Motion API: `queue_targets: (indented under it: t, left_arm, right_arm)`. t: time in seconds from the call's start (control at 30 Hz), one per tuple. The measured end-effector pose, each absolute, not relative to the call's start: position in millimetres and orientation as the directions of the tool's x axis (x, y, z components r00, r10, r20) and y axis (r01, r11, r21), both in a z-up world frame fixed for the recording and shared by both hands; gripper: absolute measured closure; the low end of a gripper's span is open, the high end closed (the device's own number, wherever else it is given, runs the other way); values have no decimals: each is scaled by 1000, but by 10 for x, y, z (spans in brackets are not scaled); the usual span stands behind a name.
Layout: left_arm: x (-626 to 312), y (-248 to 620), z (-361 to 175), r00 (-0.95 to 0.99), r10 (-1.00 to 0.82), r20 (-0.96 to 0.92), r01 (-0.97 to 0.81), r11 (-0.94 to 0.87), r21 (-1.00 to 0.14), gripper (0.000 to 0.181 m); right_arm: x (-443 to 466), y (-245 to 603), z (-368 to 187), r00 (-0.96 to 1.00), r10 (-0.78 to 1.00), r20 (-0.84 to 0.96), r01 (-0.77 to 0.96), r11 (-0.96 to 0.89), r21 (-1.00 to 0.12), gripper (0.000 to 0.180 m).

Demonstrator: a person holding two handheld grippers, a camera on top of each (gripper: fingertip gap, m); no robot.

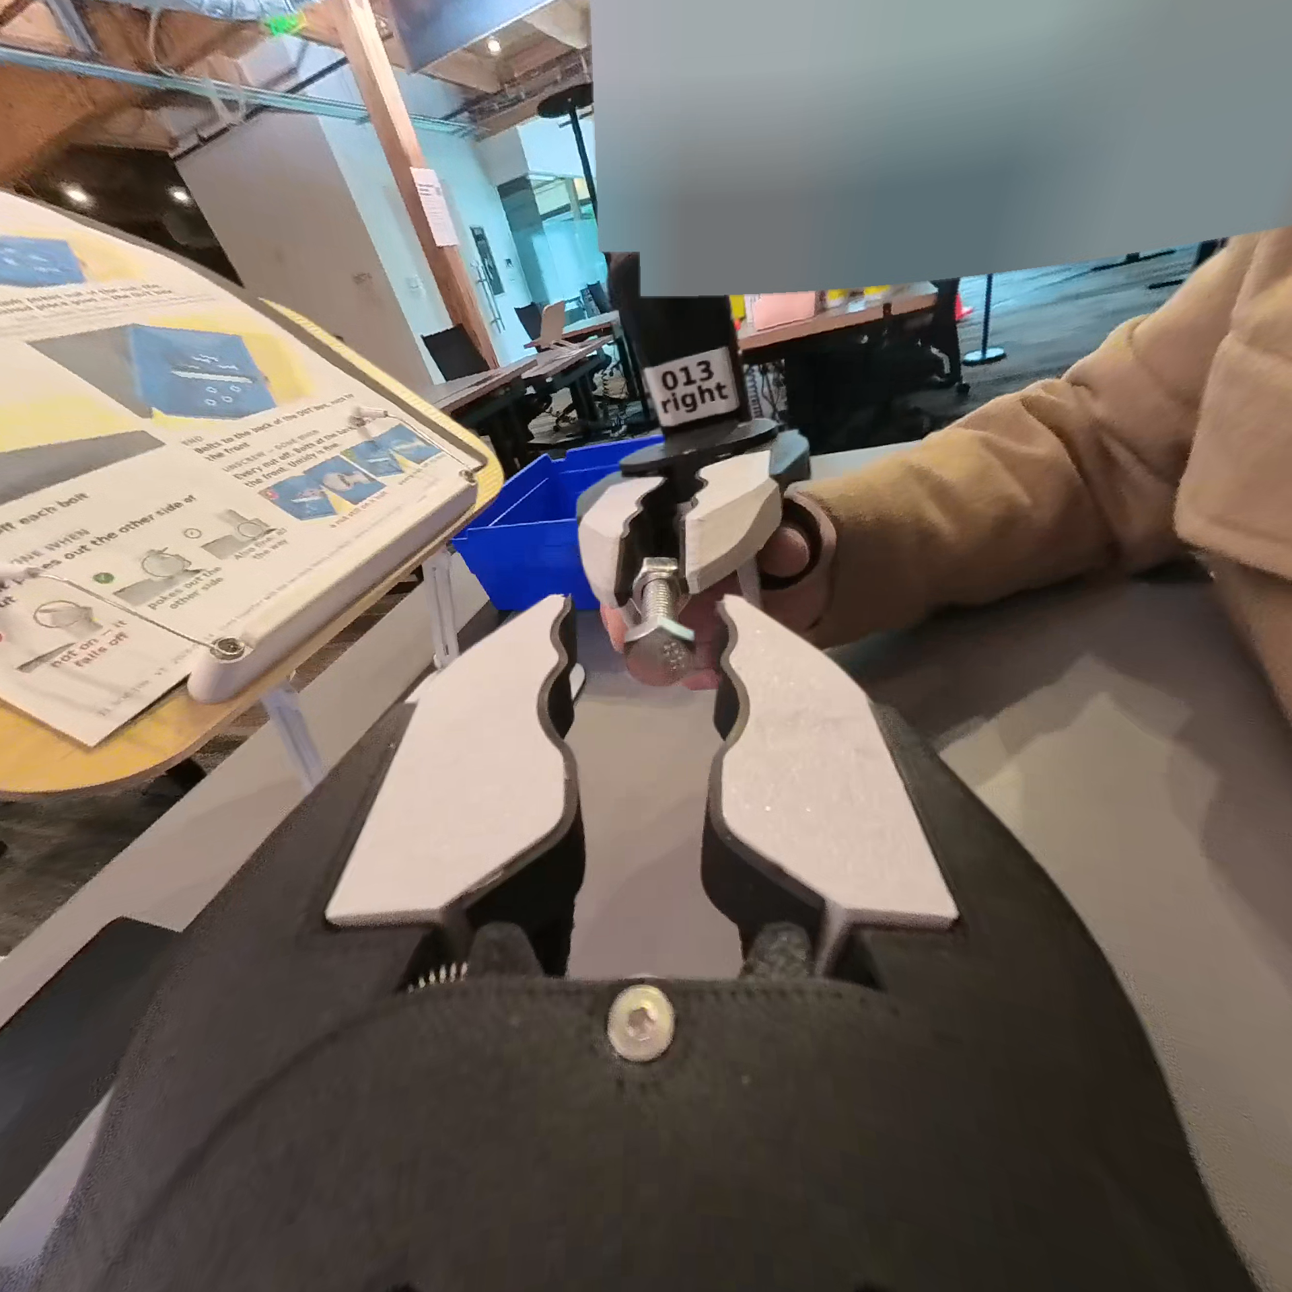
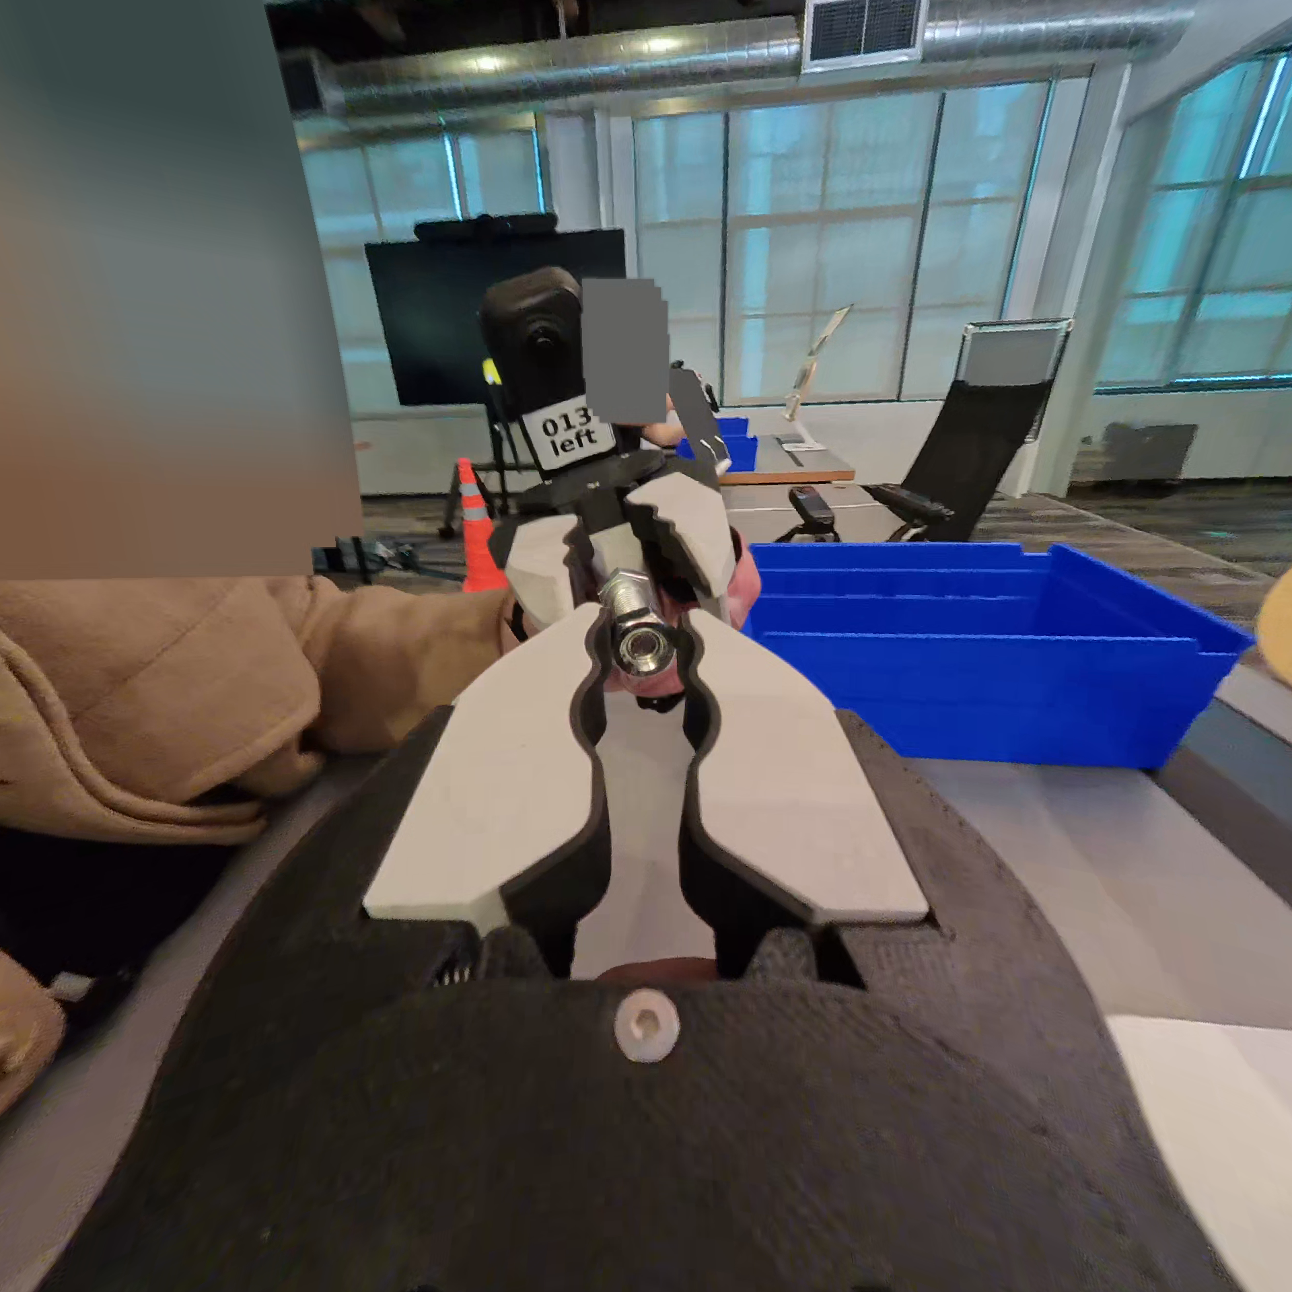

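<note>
Claws met tip to tip above the grey counter, with a steel bolt bridging them. The left claw stood partly open, its fingers astride the bolt's head with a gap showing on each side, so it gripped nothing. The right claw was closed tight on the far, threaded end, where a nut sat. That hold kept the bolt level and clear of the counter, its head offered to the open claw. I judged the facing poses let one side steady the bolt while the other worked on it.

A hand in a tan sleeve carried the right claw. Each claw's camera post bore a small white label with dark print.

Beyond them a blue bin sat by the counter's edge, with nothing visible inside. Past the counter's left edge a tilted board held a clipped instruction sheet with photos and text, angled as if for reading while working.

Farther off stood an orange cone and a dark screen.
</note>
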State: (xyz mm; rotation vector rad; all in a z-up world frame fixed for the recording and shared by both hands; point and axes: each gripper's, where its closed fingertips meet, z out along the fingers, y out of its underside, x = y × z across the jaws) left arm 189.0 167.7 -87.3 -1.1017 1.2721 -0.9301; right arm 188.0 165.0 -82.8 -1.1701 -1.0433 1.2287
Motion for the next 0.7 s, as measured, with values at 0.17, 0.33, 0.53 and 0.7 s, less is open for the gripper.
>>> queue_targets:
  t: [0.17, 0.33, 0.53, 0.7]
  left_arm:
    - [1902, 1647, -911, 104, -941, -321, -95, 312, -945, 162]
    - [1907, 1643, -911, 93, -958, -270, -82, 262, -961, 163]
    - [1904, 1635, -913, -34, -998, 45, -2, -45, -999, 163]
    - [1934, 1594, -925, -199, -930, 310, 49, -325, -944, 163]
  right_arm:
    - [1887, 1652, -821, 24, 991, -134, -184, -127, -975, 162]
    - [1890, 1653, -821, 22, 990, -139, -187, -133, -973, 162]
    - [1881, 1650, -831, 174, 972, 155, -71, 170, -983, 162]
    - [1905, 1611, -834, 246, 784, 570, 172, 544, -821, 162]
